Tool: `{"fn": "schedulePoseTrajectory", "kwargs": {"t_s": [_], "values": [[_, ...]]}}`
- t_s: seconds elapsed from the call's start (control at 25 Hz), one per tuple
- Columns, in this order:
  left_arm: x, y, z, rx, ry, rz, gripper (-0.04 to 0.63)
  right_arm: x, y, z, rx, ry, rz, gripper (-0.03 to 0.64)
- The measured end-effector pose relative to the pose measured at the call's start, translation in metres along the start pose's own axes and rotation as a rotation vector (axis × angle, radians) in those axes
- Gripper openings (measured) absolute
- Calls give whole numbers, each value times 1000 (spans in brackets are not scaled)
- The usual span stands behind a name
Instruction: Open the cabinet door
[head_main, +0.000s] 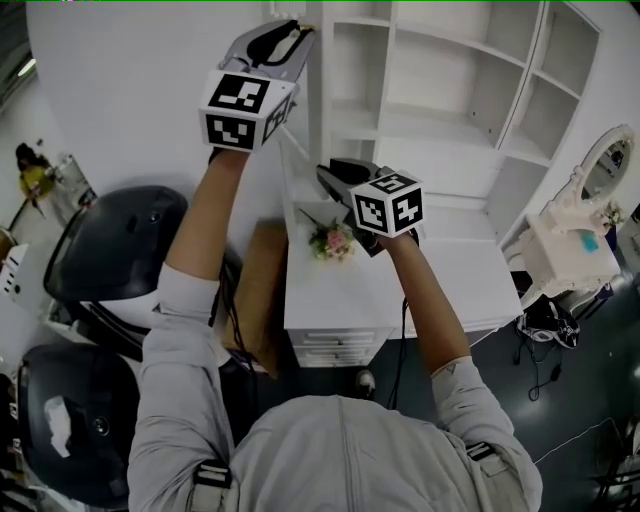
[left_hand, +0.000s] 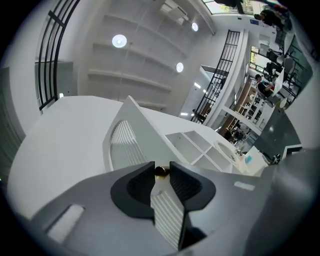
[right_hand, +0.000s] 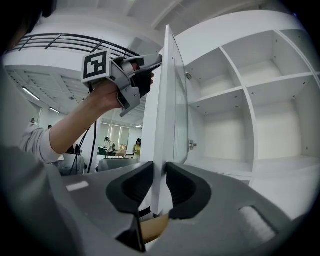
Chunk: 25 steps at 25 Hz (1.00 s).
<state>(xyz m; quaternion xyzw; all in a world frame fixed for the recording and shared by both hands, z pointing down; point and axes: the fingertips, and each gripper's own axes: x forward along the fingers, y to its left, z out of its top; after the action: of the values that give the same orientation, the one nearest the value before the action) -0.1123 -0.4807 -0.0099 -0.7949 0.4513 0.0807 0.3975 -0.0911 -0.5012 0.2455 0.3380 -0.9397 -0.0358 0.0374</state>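
Note:
The white cabinet door (right_hand: 167, 100) stands swung open and shows edge-on in the right gripper view. Behind it are the bare shelves (right_hand: 235, 90). My right gripper (right_hand: 159, 187) is shut on the door's lower free edge, one pad on each face. The left gripper (left_hand: 161, 172) is higher up, with a small brass knob (left_hand: 161, 171) of the door pinched between its tips. The door's slatted panel (left_hand: 122, 145) lies just beyond. In the head view the left gripper (head_main: 290, 35) is at the top and the right gripper (head_main: 332, 175) is lower, beside the shelf unit (head_main: 440, 80).
A white desk with drawers (head_main: 335, 315) stands under the shelves, and a small flower bunch (head_main: 333, 242) lies on it. A cardboard box (head_main: 262, 290) and black chairs (head_main: 110, 245) are at the left. A white vanity with a round mirror (head_main: 600, 170) is at the right.

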Motion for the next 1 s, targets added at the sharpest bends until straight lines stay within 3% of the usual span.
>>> {"fn": "schedulePoseTrajectory", "kwargs": {"t_s": [0.16, 0.28, 0.4, 0.76, 1.0], "values": [[-22, 19, 0, -32, -12, -6, 100, 14, 25, 2, -9, 0, -20, 91], [-41, 35, 2, -3, -18, 11, 61, 30, 44, 4, -7, -20, -9, 100], [-52, 46, 3, 9, -10, 8, 91, 43, 58, 7, -18, -28, -12, 106], [-83, 74, -11, -23, 0, 19, 89, 75, 87, 9, -34, -28, 4, 114], [-95, 67, -25, -37, 17, -7, 98, 80, 89, 10, -46, -7, -5, 117]]}}
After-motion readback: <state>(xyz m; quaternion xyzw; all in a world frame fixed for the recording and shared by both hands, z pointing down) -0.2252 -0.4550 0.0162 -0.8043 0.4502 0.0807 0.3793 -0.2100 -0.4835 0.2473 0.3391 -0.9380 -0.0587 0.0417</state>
